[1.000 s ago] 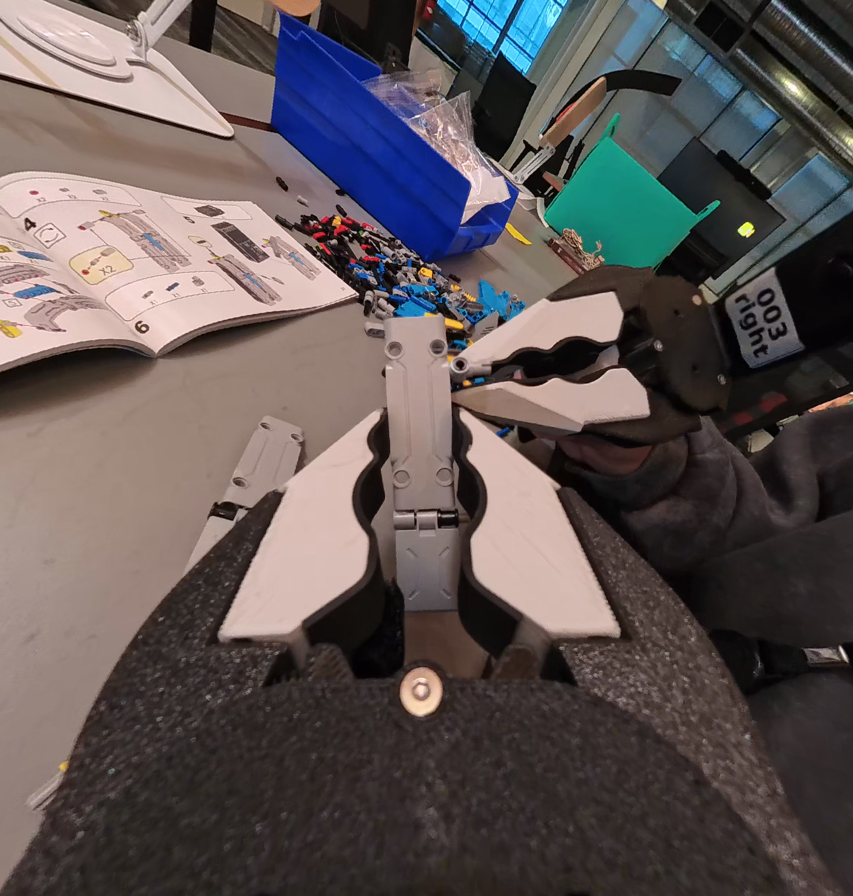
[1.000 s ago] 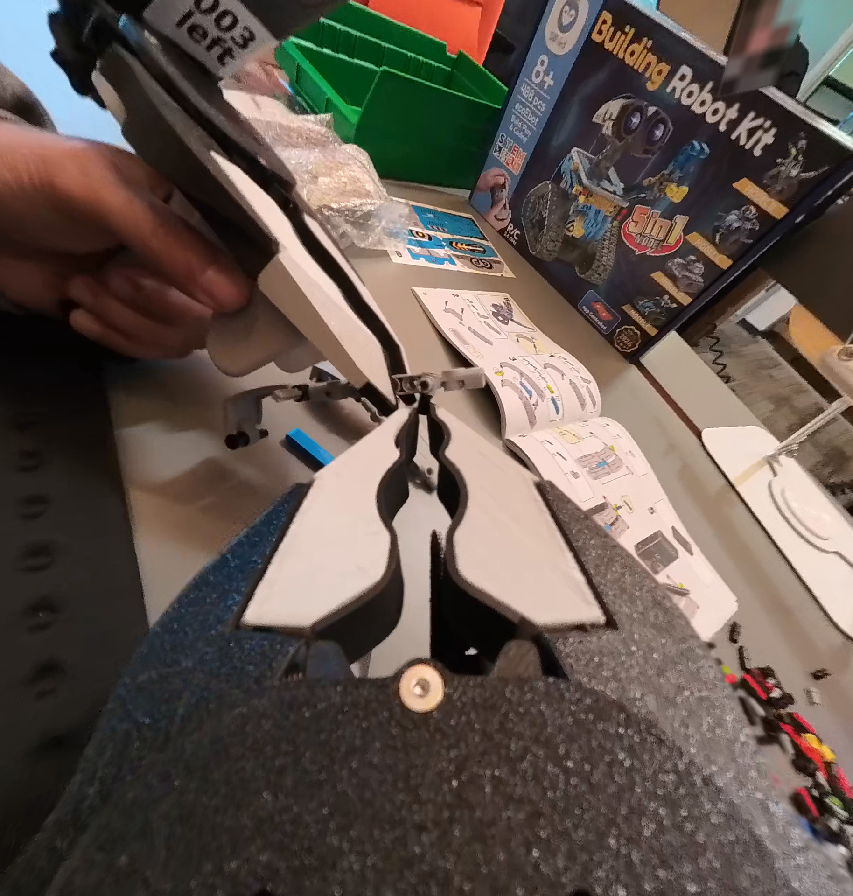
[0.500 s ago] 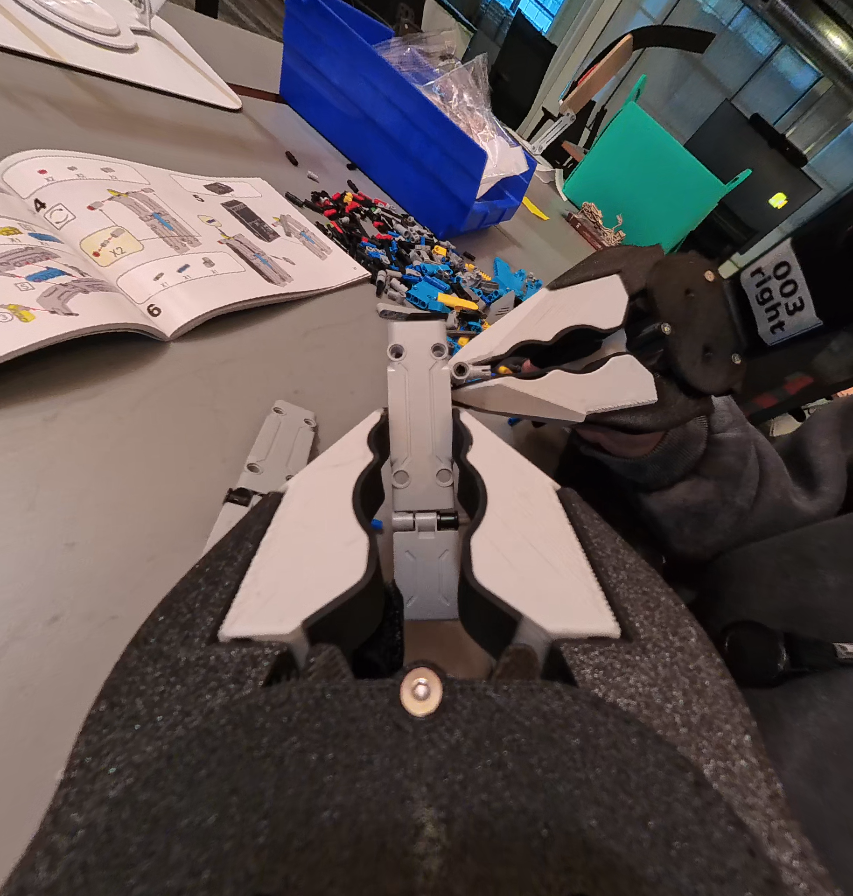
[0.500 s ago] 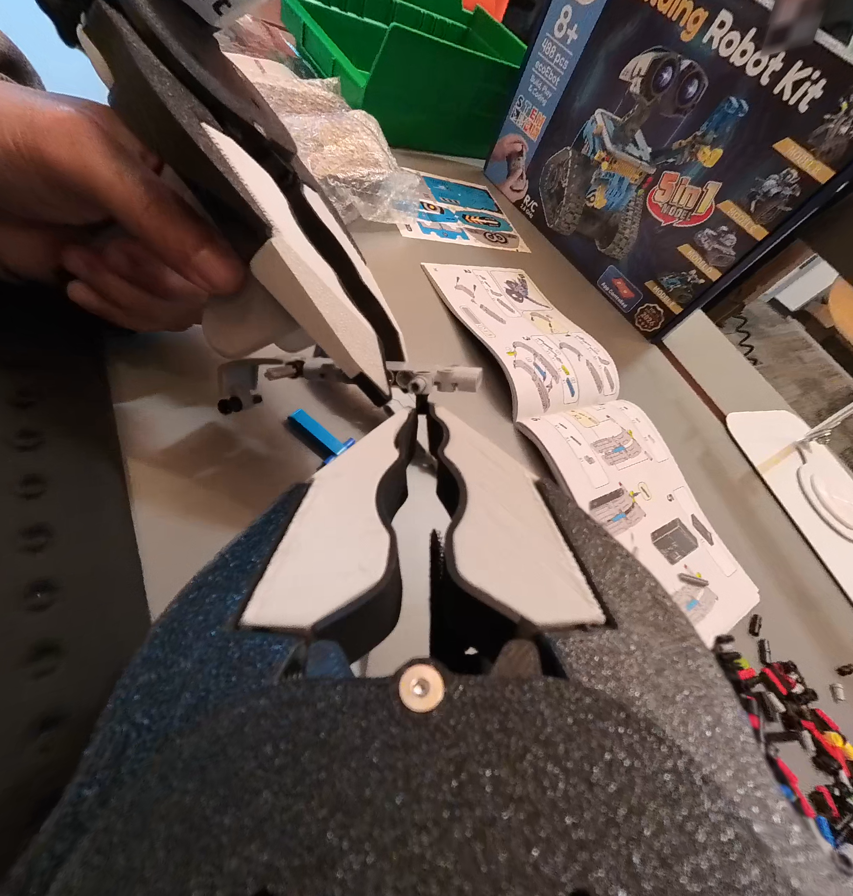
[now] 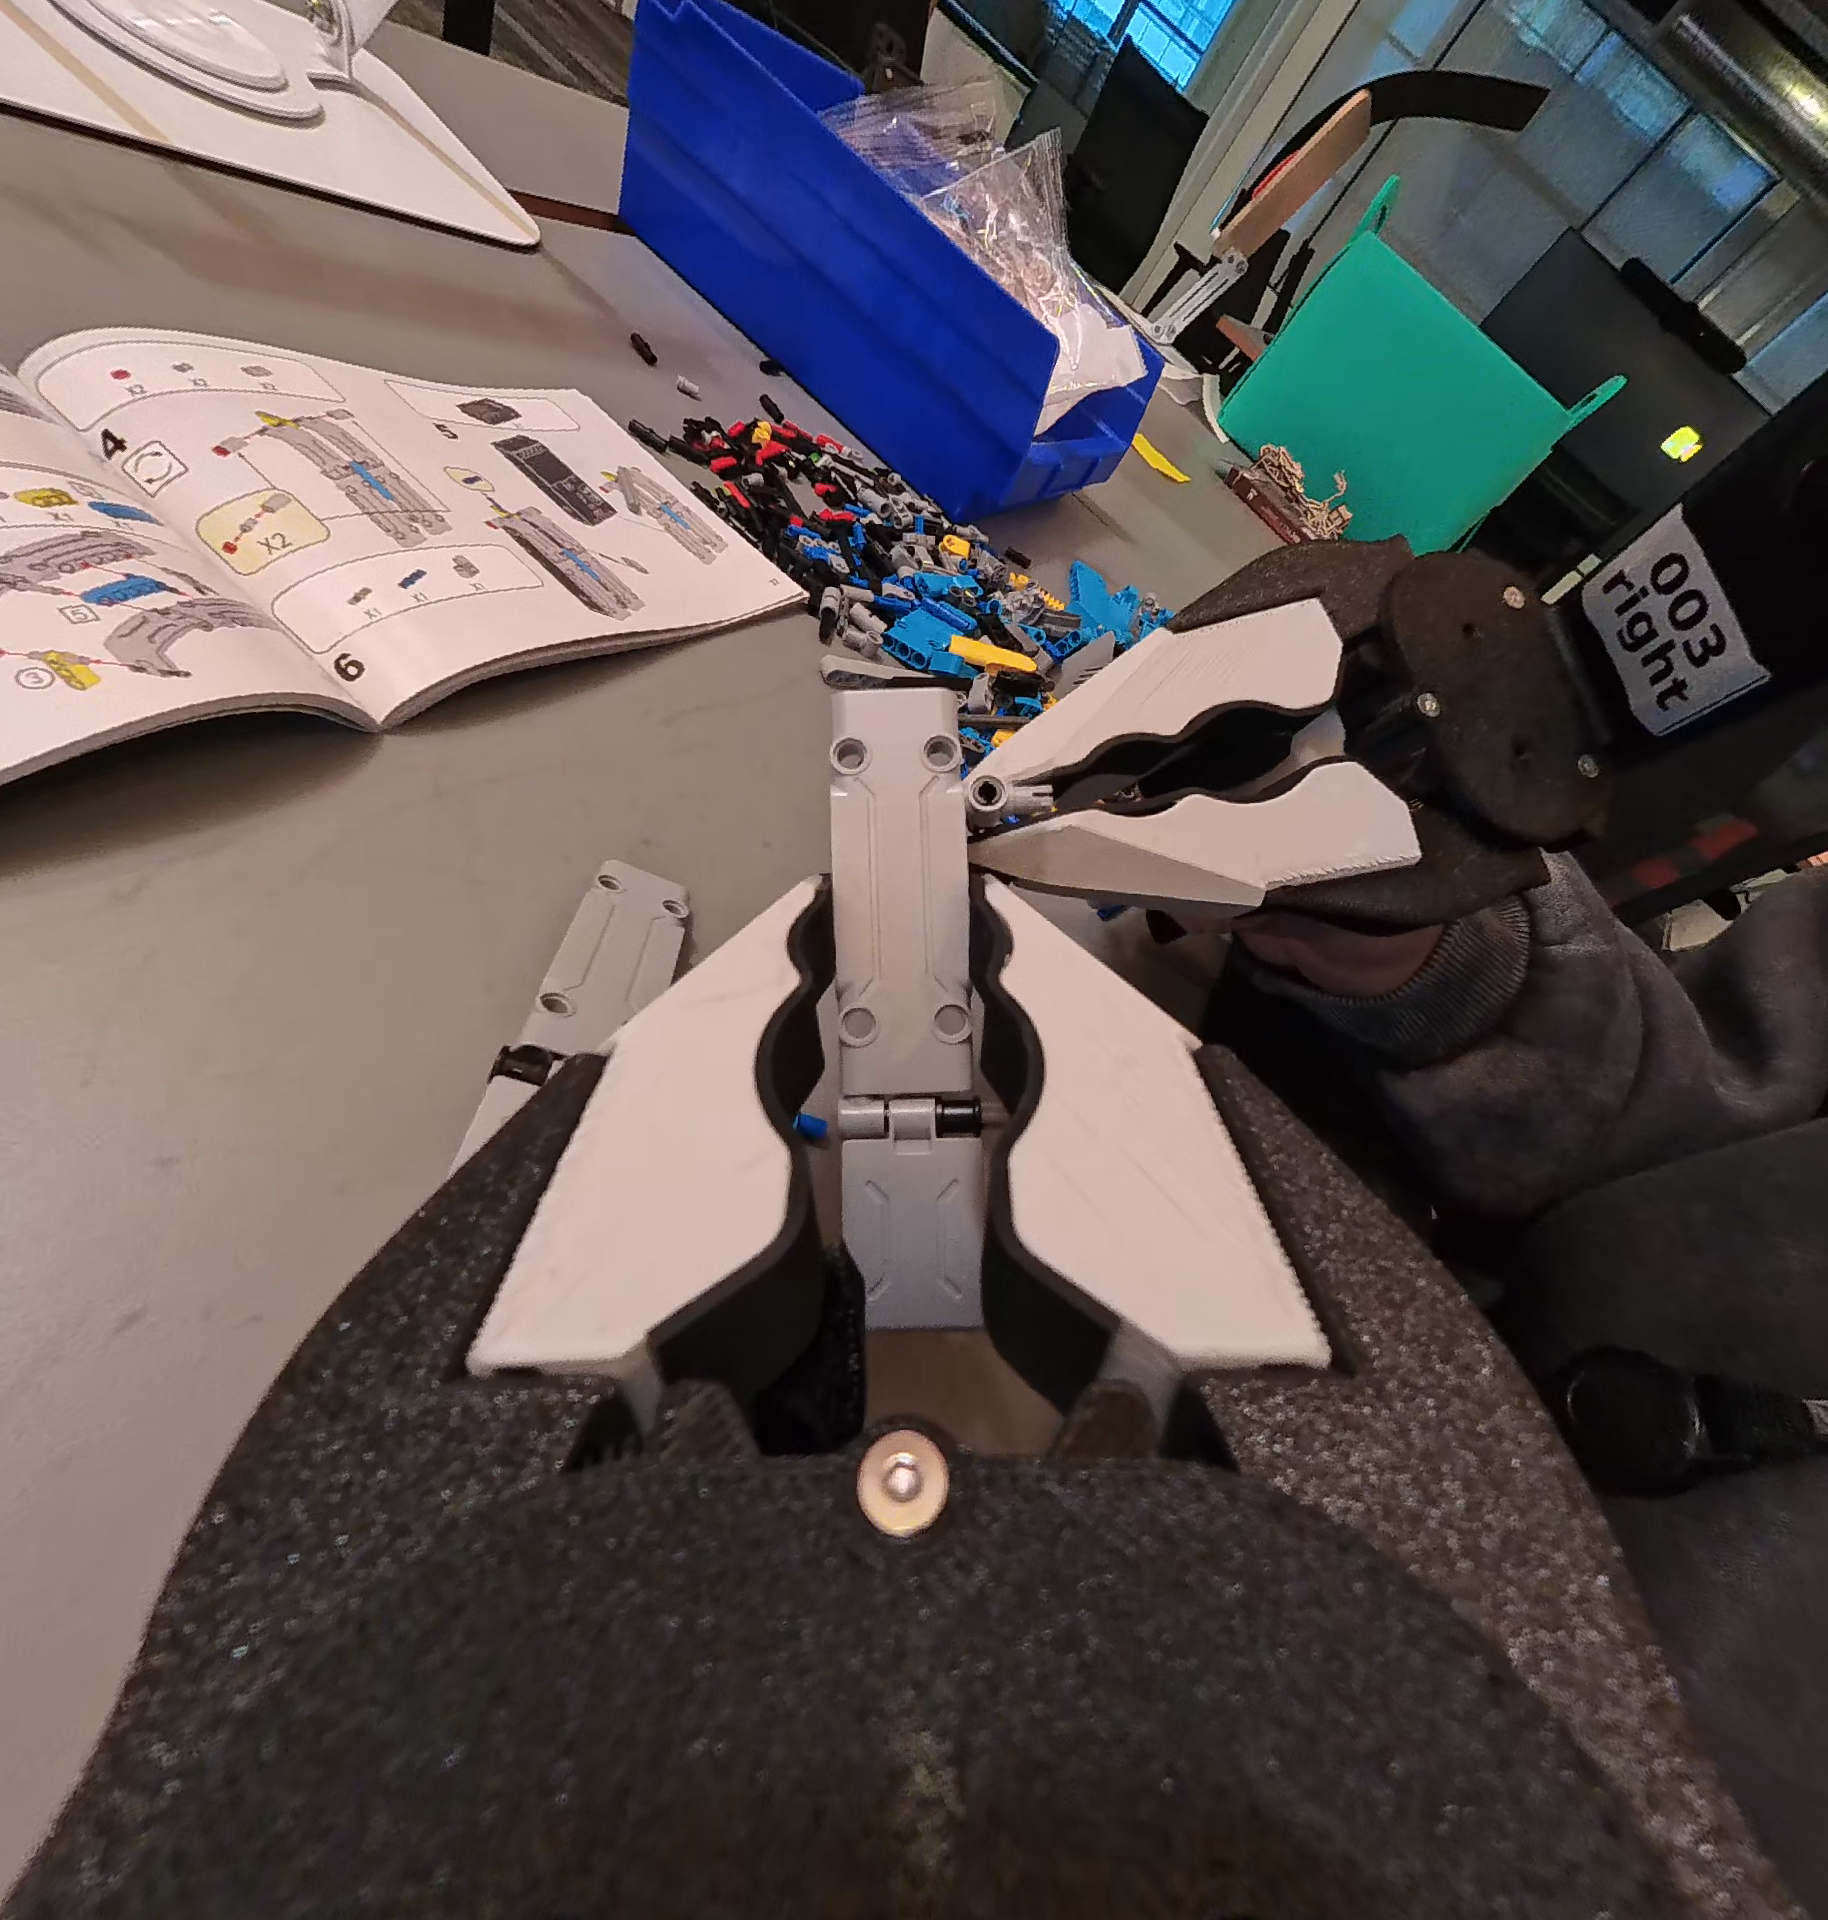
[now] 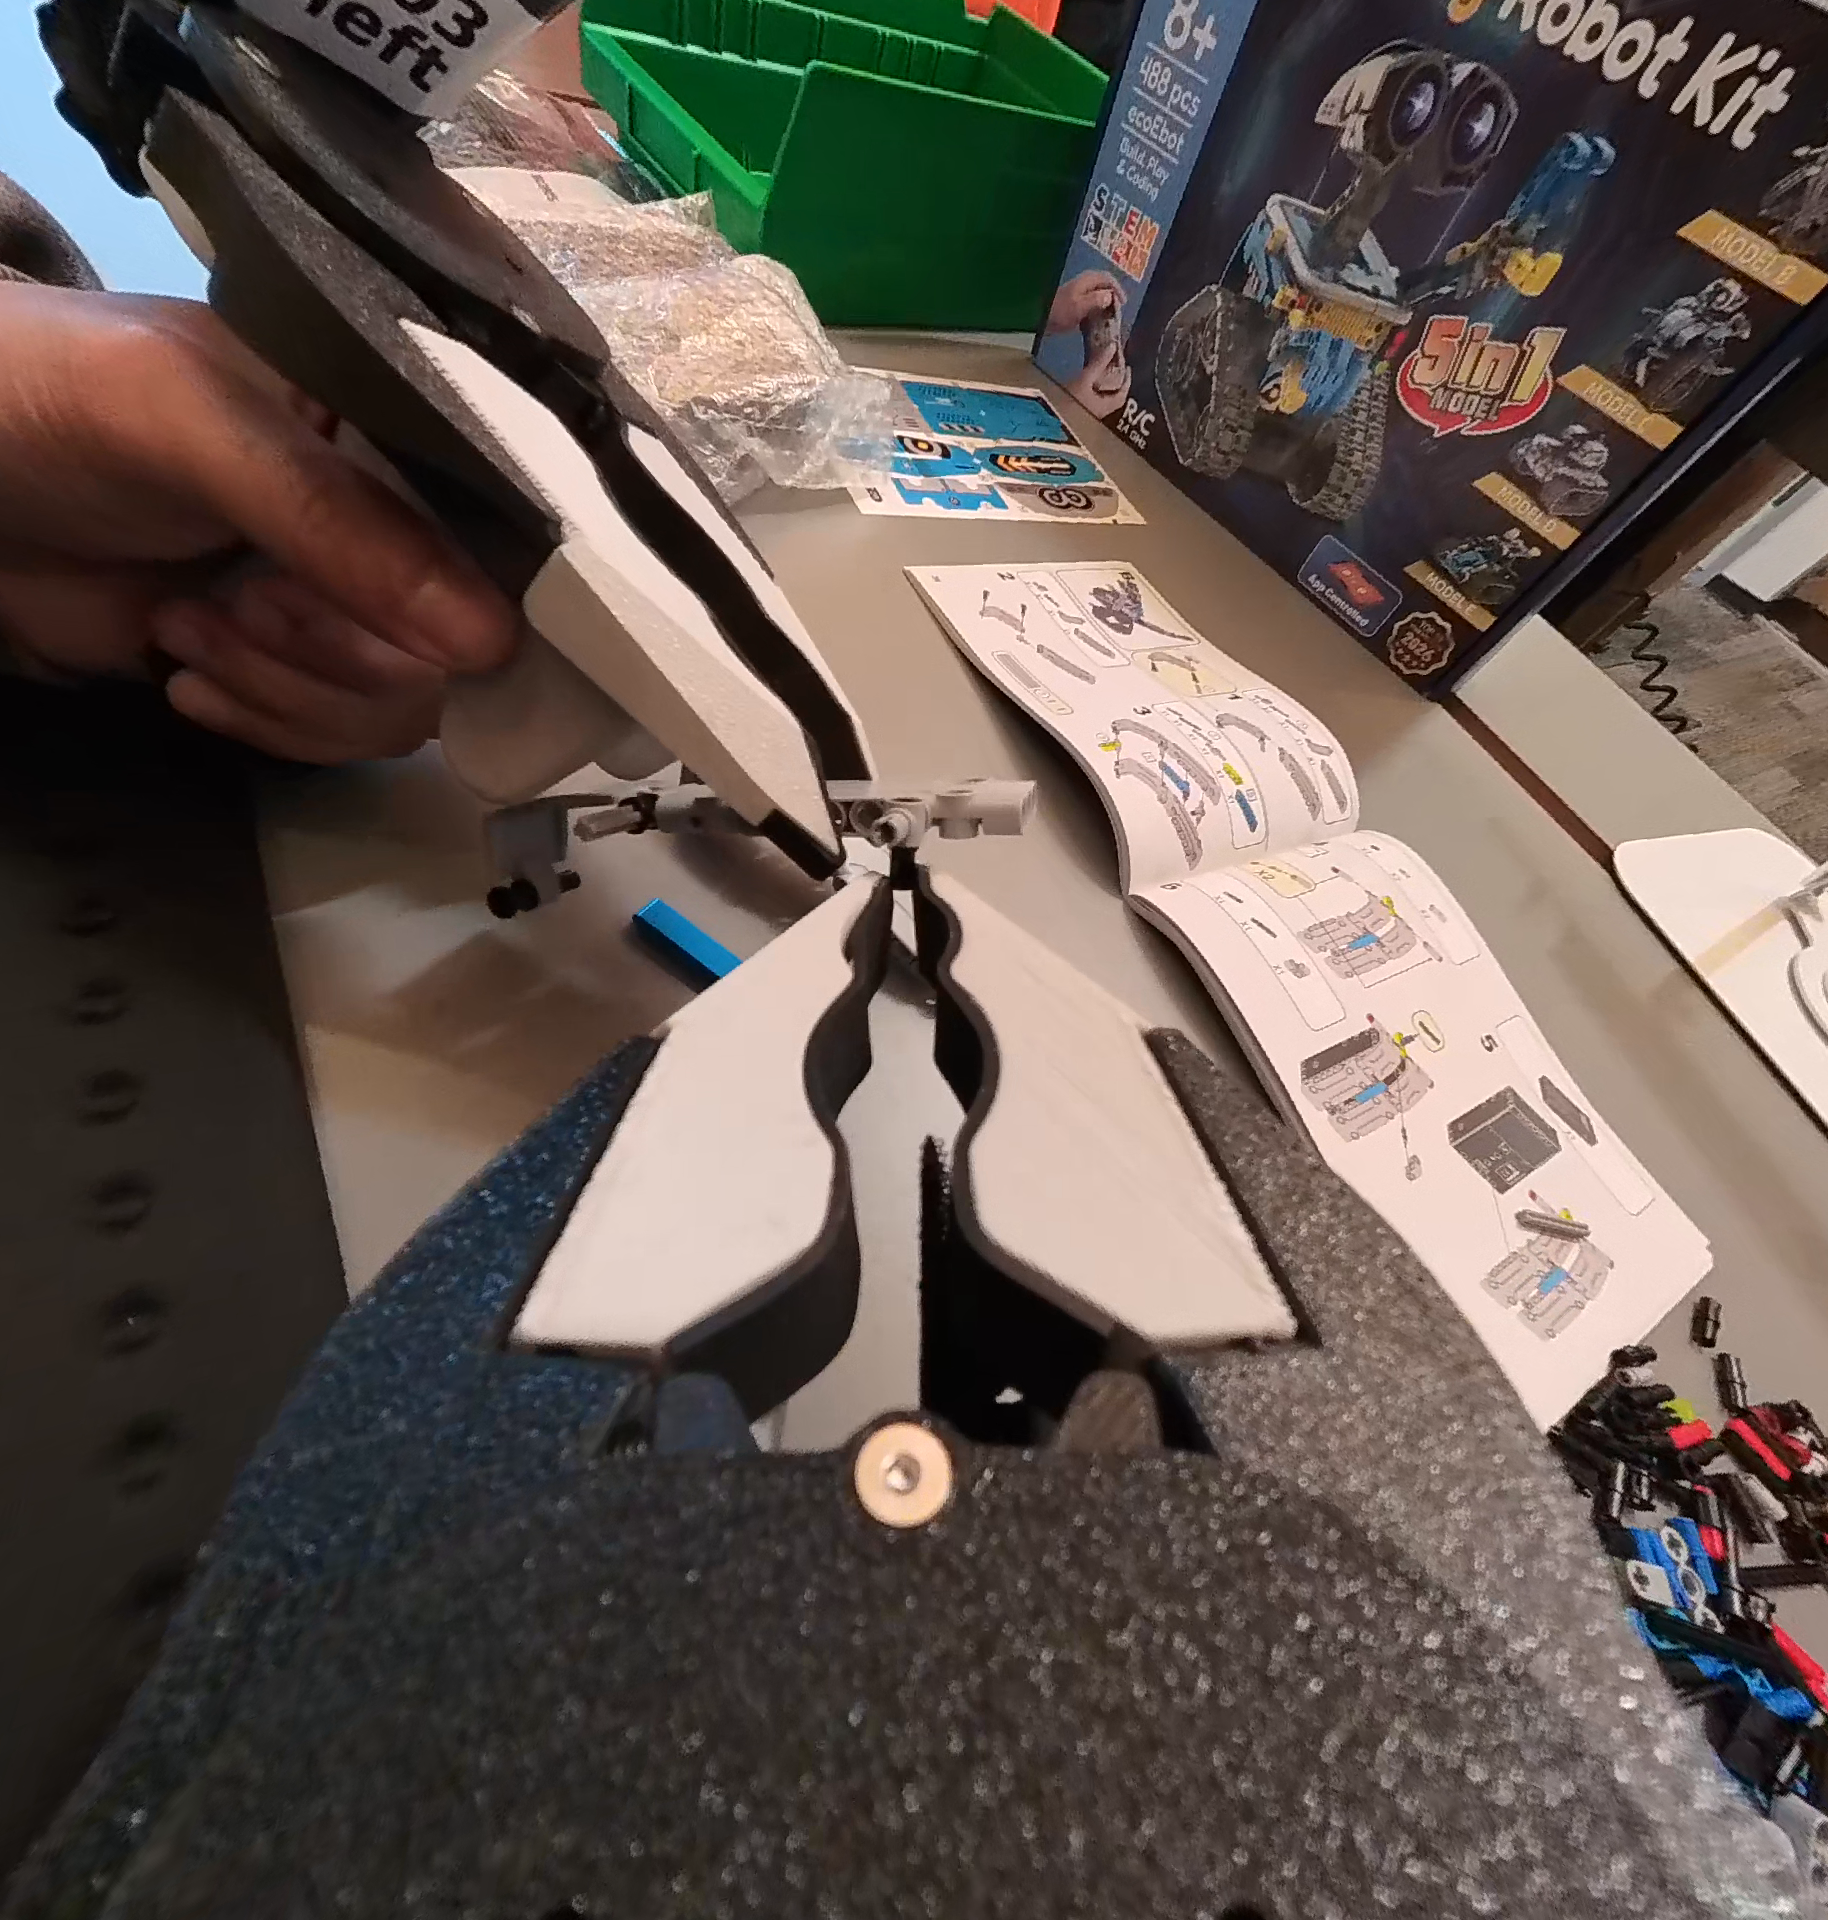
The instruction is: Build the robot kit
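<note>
My left gripper (image 5: 897,888) is shut on a long grey hinged panel (image 5: 894,831) that sticks out forward past its tips. In the right wrist view the panel (image 6: 977,805) shows edge-on and level. My right gripper (image 6: 897,883) is shut on a small pin with a grey round end (image 6: 892,828). It holds that end against the panel's side edge near the far holes. In the left wrist view the right gripper (image 5: 983,810) comes in from the right with the pin end (image 5: 988,795) at the panel. The left gripper (image 6: 832,842) reaches in from the upper left, held by a hand (image 6: 214,520).
On the grey table lie a second grey panel (image 5: 619,935), an open instruction booklet (image 5: 318,520), a pile of small coloured parts (image 5: 889,561) and a blue beam (image 6: 681,940). A blue bin (image 5: 868,281), a green bin (image 6: 889,177) and a kit box (image 6: 1461,312) stand behind.
Both grippers keep their holds. The pair has drifted slightly over the table; the pin end stays at the panel's side edge.
</note>
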{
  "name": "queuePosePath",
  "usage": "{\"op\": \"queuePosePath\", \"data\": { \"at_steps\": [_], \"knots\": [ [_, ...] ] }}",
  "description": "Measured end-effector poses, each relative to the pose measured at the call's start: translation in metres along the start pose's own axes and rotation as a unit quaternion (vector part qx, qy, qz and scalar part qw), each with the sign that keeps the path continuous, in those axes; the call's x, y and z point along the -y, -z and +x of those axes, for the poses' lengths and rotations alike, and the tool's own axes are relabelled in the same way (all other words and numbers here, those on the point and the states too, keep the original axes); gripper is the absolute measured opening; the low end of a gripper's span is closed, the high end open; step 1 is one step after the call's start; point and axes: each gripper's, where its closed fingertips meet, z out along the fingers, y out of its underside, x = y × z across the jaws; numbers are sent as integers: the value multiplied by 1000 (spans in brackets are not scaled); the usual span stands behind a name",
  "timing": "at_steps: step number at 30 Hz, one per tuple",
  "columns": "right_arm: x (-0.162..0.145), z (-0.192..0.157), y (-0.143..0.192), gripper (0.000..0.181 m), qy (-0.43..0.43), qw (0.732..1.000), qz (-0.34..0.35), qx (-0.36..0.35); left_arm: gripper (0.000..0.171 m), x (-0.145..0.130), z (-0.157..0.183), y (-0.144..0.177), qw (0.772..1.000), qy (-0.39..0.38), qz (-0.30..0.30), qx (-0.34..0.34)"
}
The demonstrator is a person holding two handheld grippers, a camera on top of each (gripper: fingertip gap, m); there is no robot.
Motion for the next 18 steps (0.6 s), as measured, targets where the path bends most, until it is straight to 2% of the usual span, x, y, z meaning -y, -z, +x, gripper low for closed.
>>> {"op": "queuePosePath", "data": {
  "at_steps": [4, 9, 18],
  "knots": [
    [1, 1, -1, 3, -6, 1000, 6, -1, 24, 1, -1, 1, 1000, 7, 5, -2],
    [8, 0, 2, 14, 6, 1000, 25, -7, 24, 4, -6, 4, 999, 44, 17, -13],
    [15, 0, 6, 6, 19, 999, 40, -15, 24, -2, 2, -1, 999, 25, -5, -23]
  ]
}}
